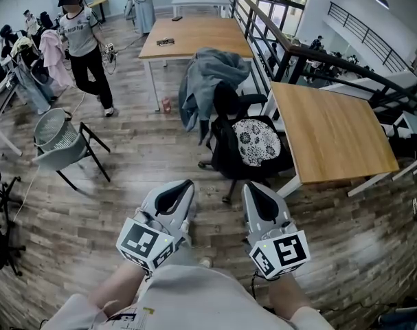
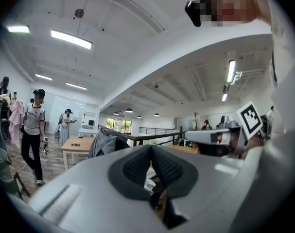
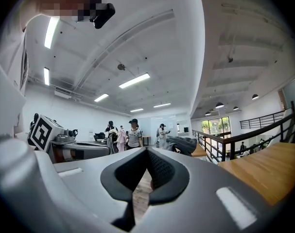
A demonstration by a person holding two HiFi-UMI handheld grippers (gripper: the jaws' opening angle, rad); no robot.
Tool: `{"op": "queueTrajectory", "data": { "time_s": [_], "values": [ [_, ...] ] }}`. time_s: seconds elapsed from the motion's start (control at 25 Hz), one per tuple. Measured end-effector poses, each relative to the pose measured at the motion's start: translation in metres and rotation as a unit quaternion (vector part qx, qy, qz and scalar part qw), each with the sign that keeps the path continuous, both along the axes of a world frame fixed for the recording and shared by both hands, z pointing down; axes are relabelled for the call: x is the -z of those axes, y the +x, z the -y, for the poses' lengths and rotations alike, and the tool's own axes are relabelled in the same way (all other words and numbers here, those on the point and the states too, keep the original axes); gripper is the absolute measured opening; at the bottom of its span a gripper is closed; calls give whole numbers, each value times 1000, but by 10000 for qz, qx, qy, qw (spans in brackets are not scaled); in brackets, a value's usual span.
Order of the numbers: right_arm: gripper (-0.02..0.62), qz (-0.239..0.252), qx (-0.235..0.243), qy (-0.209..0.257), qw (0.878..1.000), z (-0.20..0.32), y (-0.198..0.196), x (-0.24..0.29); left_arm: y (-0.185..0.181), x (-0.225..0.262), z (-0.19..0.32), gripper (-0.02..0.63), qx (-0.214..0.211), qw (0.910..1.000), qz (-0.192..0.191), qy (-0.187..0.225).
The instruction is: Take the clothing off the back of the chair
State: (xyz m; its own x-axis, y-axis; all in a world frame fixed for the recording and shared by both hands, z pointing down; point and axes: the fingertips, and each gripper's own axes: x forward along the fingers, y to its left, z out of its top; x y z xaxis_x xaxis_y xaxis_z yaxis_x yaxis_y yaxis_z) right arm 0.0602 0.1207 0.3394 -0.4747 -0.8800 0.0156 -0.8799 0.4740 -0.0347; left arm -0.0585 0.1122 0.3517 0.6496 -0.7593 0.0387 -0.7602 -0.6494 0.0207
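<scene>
A grey-blue garment [image 1: 208, 78] hangs over the back of a black office chair [image 1: 239, 146] that has a white patterned cushion [image 1: 256, 141] on its seat. In the head view the chair stands ahead of me, beyond both grippers. My left gripper [image 1: 186, 184] and right gripper [image 1: 253, 186] are side by side, held level, both shut and empty. The garment [image 2: 106, 142] shows left of the jaws in the left gripper view. It appears small and far off in the right gripper view, where the garment [image 3: 182, 143] sits right of the jaws.
A wooden table [image 1: 332, 133] stands right of the chair, another table [image 1: 194, 36] behind it. A grey mesh chair [image 1: 60, 139] is at left. A person [image 1: 84, 43] stands far left, others further back. A black railing [image 1: 277, 40] runs along the right.
</scene>
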Motion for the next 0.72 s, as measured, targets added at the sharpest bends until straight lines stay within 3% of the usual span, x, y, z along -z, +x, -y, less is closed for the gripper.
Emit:
{"op": "queueTrajectory", "data": {
  "time_s": [0.72],
  "values": [
    [0,-73,147,-148,9998,94,-27,-10,-19,-9,92,3,41,10000,41,-20]
  ]
}}
